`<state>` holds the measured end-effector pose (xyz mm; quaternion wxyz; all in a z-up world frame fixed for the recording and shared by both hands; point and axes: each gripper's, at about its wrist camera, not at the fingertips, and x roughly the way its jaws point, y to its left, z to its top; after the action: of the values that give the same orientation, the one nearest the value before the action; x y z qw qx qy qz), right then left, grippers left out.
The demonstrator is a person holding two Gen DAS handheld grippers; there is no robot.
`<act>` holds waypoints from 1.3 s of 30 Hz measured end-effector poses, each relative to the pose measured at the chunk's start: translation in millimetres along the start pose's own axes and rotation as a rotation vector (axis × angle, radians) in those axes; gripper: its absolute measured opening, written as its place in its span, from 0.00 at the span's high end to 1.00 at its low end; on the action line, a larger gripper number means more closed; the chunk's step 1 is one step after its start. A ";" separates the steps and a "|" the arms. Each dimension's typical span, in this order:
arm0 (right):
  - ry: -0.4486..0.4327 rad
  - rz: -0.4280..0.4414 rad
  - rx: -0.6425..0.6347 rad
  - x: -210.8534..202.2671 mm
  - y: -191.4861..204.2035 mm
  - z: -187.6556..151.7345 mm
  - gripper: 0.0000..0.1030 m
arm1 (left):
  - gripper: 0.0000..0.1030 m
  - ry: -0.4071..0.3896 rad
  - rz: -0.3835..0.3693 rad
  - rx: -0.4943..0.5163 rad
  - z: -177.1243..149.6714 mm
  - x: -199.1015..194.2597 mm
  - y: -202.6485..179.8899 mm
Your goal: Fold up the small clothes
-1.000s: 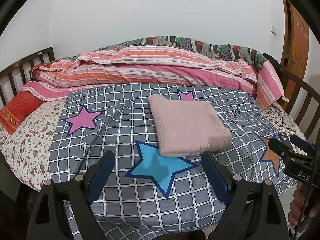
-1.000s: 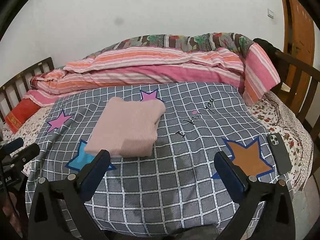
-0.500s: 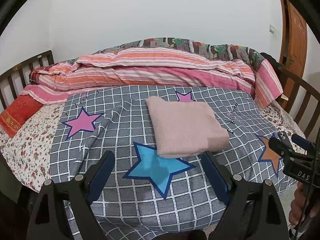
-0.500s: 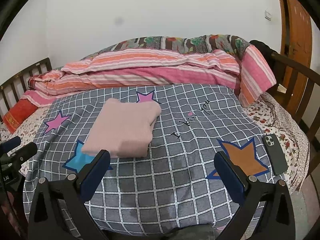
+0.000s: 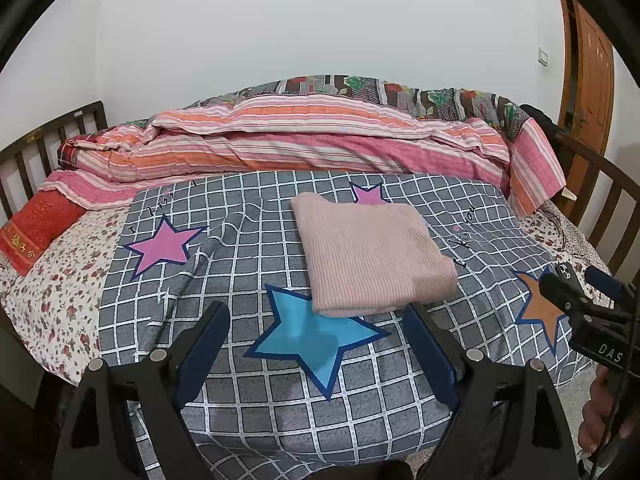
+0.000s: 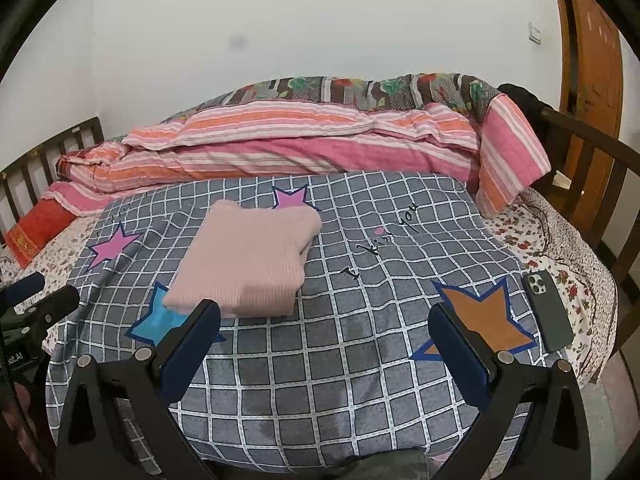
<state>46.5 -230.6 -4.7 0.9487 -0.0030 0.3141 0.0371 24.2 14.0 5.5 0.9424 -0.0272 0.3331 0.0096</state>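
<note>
A pink knit garment (image 5: 372, 254) lies folded into a flat rectangle on the grey checked cover with stars (image 5: 240, 264); it also shows in the right wrist view (image 6: 248, 260). My left gripper (image 5: 318, 316) is open and empty, held above the bed's near edge, short of the garment. My right gripper (image 6: 326, 320) is open and empty, to the right of the garment. Each gripper shows at the edge of the other's view: the right one (image 5: 580, 300), the left one (image 6: 36, 300).
A rolled striped pink and orange quilt (image 5: 304, 144) lies along the back. A dark phone (image 6: 548, 310) lies at the bed's right edge. A red pillow (image 5: 36, 228) is at the left. Wooden rails (image 6: 592, 156) flank the bed, with a door (image 6: 592, 60) at right.
Both grippers have drawn back and risen slightly from the bed; the garment sits farther away in both views. It has not moved. Both jaws stay open.
</note>
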 end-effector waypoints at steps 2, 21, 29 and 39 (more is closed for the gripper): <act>0.000 0.003 0.001 -0.4 -0.8 1.2 0.01 | 0.15 -0.001 0.001 -0.001 0.1 -0.3 -0.2; -0.003 -0.002 0.004 -1.3 2.6 -2.1 0.01 | 0.15 -0.001 -0.001 0.000 0.1 0.0 1.3; -0.010 -0.011 0.004 -4.0 1.8 -0.8 0.01 | 0.15 0.000 -0.005 -0.003 0.5 0.0 -0.7; -0.019 -0.011 0.003 -9.0 5.3 0.8 0.01 | 0.15 -0.003 -0.012 -0.002 -0.1 0.1 -3.7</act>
<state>39.5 -225.9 1.3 0.9518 -0.0028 0.3052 0.0312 24.3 10.4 5.5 0.9430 -0.0302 0.3315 0.0045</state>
